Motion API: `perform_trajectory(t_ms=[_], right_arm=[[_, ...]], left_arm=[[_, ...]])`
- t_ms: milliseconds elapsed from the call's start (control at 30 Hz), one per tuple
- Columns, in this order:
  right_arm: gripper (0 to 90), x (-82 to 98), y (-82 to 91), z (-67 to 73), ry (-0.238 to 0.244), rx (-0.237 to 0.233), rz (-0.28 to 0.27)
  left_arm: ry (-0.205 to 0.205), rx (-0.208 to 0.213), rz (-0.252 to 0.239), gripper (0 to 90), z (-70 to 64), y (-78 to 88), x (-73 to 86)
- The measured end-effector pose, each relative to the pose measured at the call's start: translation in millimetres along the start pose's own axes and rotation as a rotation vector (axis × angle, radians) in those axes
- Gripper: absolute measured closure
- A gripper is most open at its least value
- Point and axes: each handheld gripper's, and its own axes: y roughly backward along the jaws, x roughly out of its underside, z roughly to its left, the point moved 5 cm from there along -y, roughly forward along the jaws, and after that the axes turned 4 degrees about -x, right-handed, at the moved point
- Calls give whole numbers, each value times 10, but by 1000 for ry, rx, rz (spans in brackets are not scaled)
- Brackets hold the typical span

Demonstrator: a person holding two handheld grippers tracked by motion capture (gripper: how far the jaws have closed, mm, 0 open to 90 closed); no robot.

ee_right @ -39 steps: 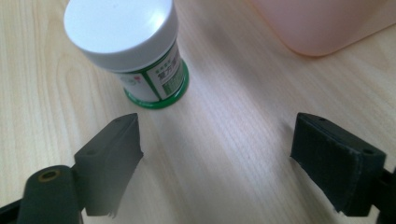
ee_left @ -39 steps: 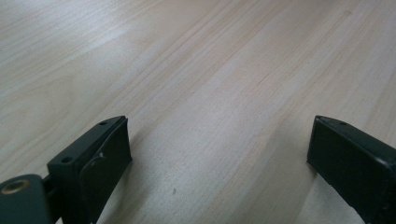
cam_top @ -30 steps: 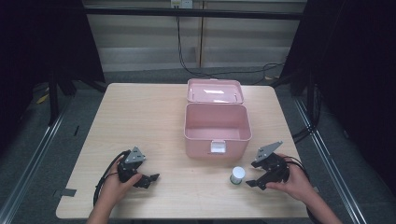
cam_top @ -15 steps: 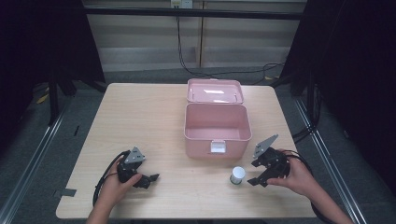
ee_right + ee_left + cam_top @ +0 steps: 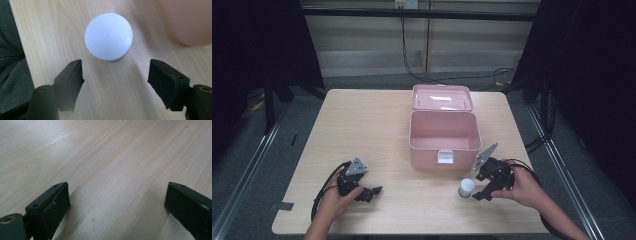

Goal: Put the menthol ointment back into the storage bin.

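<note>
A small bottle with a white cap [image 5: 466, 187] stands upright on the table in front of the open pink box [image 5: 427, 156]. My right gripper [image 5: 477, 187] hovers just right of it, tilted down toward it. In the right gripper view the cap [image 5: 108, 36] lies just beyond my open right gripper [image 5: 117, 80]. Its jaws have just been closing, and nothing is between them. My left gripper [image 5: 374, 192] rests low at the front left. In the left gripper view, this gripper [image 5: 117, 202] stands wide open over bare wood.
The box's pink lid [image 5: 442, 97] lies folded back behind it, and a white latch [image 5: 444, 157] sits on its front wall. A corner of the box [image 5: 190, 20] shows close to the bottle. Bare wood [image 5: 362, 130] spreads left of the box.
My right gripper has risen a little and drawn slightly right of the bottle, with its jaws narrower than before. The left gripper and the bottle have stayed where they were.
</note>
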Motion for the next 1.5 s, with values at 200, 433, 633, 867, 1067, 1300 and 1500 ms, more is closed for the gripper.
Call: perform_trajectory(t_ms=[200,433,633,867,1067,1300,1500], right_arm=[[320,-72,-12,26,13,-12,10],[366,-154,-3,37,30,-10,23],[431,-243,-29,65,29,-23,39],[474,-290,-73,59,30,-7,74],[497,-314,-83,50,30,-7,78],[502,-325,-60,51,28,3,123],[502,-352,56,32,11,9,149]], left_arm=[[1,2,0,56,-2,-1,0],[0,0,0,56,0,0,0],[0,1,0,56,-1,0,0],[0,0,0,56,0,0,0],[1,2,0,56,-1,0,0],[1,3,0,56,-1,0,0],[2,5,0,56,0,1,1]])
